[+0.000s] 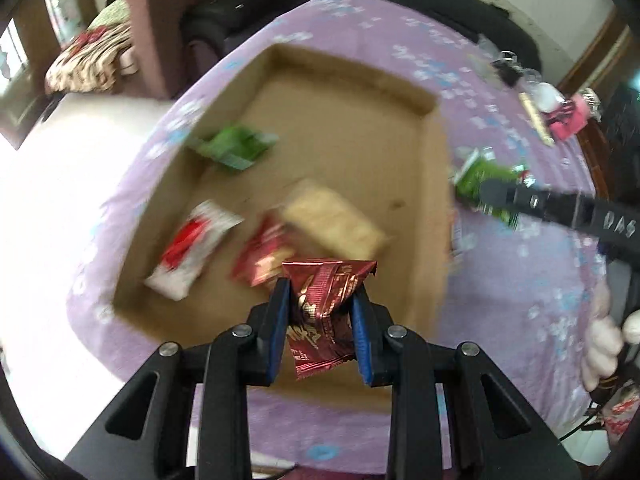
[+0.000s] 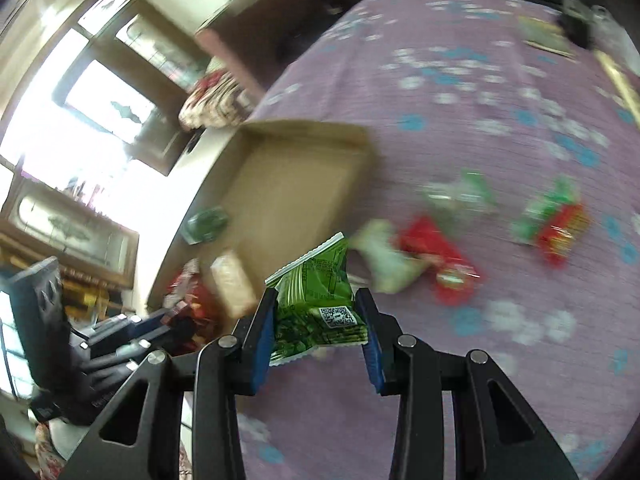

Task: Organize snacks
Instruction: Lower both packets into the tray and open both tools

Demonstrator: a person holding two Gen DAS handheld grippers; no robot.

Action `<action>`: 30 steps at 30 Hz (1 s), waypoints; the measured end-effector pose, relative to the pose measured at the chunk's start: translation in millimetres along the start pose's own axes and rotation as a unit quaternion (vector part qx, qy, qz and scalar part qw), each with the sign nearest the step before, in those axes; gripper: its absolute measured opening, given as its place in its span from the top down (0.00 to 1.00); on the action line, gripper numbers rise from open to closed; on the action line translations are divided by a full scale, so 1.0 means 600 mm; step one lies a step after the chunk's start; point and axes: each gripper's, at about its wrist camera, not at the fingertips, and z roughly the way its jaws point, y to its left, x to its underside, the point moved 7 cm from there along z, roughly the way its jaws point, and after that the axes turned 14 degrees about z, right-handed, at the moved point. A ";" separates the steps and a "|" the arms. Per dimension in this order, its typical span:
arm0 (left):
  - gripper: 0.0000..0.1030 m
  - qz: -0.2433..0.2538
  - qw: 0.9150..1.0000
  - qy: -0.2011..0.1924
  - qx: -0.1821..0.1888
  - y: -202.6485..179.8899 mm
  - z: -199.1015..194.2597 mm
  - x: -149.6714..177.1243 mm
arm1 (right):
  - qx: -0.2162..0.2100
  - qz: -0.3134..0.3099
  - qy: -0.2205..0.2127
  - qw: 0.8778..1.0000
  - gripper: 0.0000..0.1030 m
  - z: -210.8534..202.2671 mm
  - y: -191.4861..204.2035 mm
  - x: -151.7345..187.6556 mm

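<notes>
My left gripper (image 1: pixel 320 300) is shut on a dark red foil snack packet (image 1: pixel 324 312) and holds it over the near end of a shallow cardboard box (image 1: pixel 432 160). In the box lie a green packet (image 1: pixel 232 146), a red-and-white packet (image 1: pixel 192 248), a red packet (image 1: pixel 264 256) and a beige cracker pack (image 1: pixel 334 220). My right gripper (image 2: pixel 316 300) is shut on a green snack packet (image 2: pixel 320 300), held above the purple cloth just right of the box (image 2: pixel 304 184). It also shows in the left wrist view (image 1: pixel 480 184). Loose packets lie on the cloth: red ones (image 2: pixel 440 256), green-and-red ones (image 2: pixel 552 220).
The box sits on a purple flowered tablecloth (image 2: pixel 460 80), close to its left edge. Small clutter, a pink item (image 1: pixel 568 120) and a flat booklet (image 2: pixel 548 36), lies at the far right of the table. A chair with a patterned blanket (image 1: pixel 92 60) stands beyond the table's left.
</notes>
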 end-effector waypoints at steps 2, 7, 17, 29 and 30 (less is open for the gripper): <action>0.70 -0.016 1.000 0.004 0.003 0.023 0.007 0.010 | 0.004 -0.020 0.005 1.000 0.64 0.025 0.036 0.003; 0.69 -0.027 0.999 0.017 -0.029 0.068 0.030 0.014 | 0.030 -0.053 0.017 0.998 0.63 0.084 0.086 0.018; 0.64 -0.056 0.996 -0.020 0.064 0.093 -0.009 0.016 | 0.083 -0.050 0.022 0.995 0.61 0.140 0.090 0.034; 0.39 -0.074 0.986 -0.110 0.099 0.103 -0.070 -0.046 | 0.096 0.004 -0.050 0.994 0.60 0.006 0.032 -0.012; 0.39 -0.080 0.986 -0.109 0.097 0.108 -0.067 -0.045 | 0.098 0.015 -0.051 0.994 0.60 0.002 0.021 -0.014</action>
